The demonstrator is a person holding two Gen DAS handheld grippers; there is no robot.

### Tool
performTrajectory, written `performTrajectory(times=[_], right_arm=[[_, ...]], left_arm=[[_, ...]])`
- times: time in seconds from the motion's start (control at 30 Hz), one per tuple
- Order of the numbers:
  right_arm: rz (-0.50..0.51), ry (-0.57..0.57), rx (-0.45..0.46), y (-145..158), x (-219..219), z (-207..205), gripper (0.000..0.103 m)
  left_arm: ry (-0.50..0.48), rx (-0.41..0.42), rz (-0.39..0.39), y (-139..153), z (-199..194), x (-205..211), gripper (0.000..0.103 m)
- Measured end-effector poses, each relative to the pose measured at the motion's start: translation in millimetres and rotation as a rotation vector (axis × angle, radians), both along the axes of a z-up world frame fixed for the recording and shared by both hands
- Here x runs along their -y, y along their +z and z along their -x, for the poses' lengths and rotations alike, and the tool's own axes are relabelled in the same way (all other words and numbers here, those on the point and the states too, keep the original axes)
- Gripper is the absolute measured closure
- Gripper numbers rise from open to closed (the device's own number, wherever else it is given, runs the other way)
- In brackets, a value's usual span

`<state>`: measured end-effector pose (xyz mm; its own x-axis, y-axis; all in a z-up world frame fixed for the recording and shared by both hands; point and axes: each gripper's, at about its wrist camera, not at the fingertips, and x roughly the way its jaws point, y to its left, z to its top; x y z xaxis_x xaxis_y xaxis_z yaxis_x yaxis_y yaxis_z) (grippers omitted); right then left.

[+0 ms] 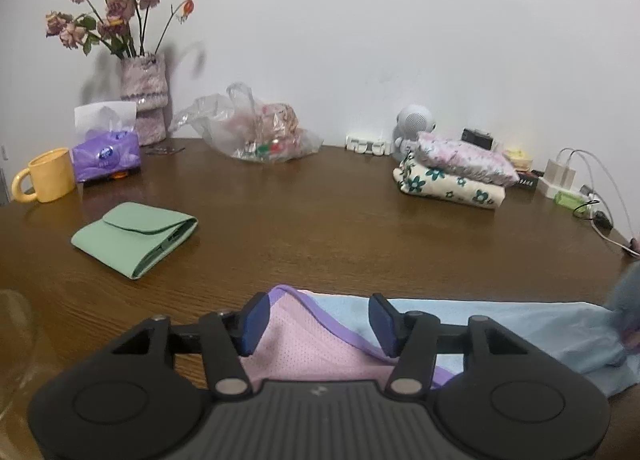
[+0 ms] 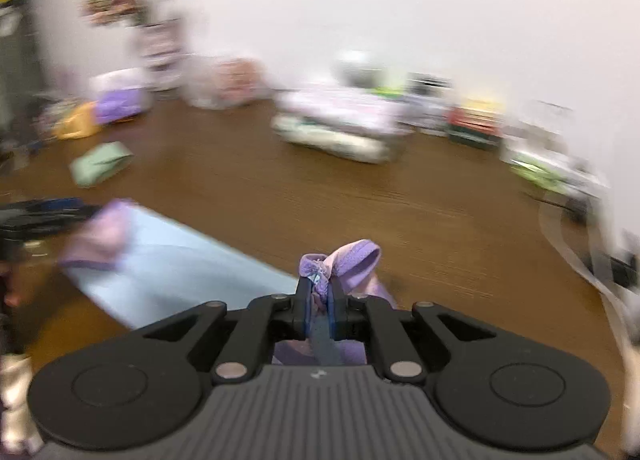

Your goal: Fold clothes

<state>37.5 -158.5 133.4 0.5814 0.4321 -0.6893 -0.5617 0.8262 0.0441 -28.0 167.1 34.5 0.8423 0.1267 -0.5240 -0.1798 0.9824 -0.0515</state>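
Observation:
A light blue garment (image 1: 500,324) with pink mesh lining and purple trim (image 1: 304,344) lies on the brown table's near edge. My left gripper (image 1: 318,320) is open, its blue pads either side of the pink and purple corner, just above it. My right gripper (image 2: 319,300) is shut on a bunched purple-trimmed corner of the garment (image 2: 352,260) and holds it off the table. The blue garment (image 2: 180,260) stretches left in the blurred right wrist view, where the left gripper (image 2: 44,212) shows at its far end.
A folded green cloth (image 1: 134,238) lies at the left. A stack of folded floral clothes (image 1: 456,172) sits at the back right. A yellow mug (image 1: 46,176), tissue pack (image 1: 106,156), flower vase (image 1: 144,100), plastic bag (image 1: 256,128) and chargers (image 1: 564,180) line the wall.

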Motion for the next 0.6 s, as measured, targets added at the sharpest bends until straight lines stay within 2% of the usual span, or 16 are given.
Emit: performTrajectory(times=[0.1,0.17,0.2,0.23,0.3,0.37,0.43,0.53,0.6], right_arm=[[0.05,0.081,-0.044,-27,-57,-6,0.09],[0.026,0.12,-0.065,-20,-67,-10,0.09],[0.013,0.139,-0.075,-17,-72,-13,0.085],[0.001,0.158,-0.085,-13,-76,-15,0.069],[-0.015,0.189,-0.075,-1,-83,-19,0.047],[0.019,0.178,0.0,23,-79,-25,0.048],[0.06,0.191,0.011,32,-74,-25,0.053],[0.164,0.238,-0.042,12,-63,-6,0.055],[0.221,0.254,-0.078,-13,-51,10,0.056]], left_arm=[[0.0,-0.002,0.0,-1,11,1,0.048],[0.005,-0.01,-0.007,-2,22,-1,0.047],[0.009,-0.014,-0.012,-4,28,-3,0.046],[0.015,-0.017,-0.013,-5,35,-4,0.043],[0.027,-0.026,-0.004,-10,42,-8,0.042],[0.019,-0.038,0.004,-15,42,-9,0.042],[-0.019,-0.043,0.011,-17,39,-4,0.043],[-0.104,-0.047,0.02,-16,31,7,0.044],[-0.21,-0.057,-0.004,-11,21,24,0.043]])
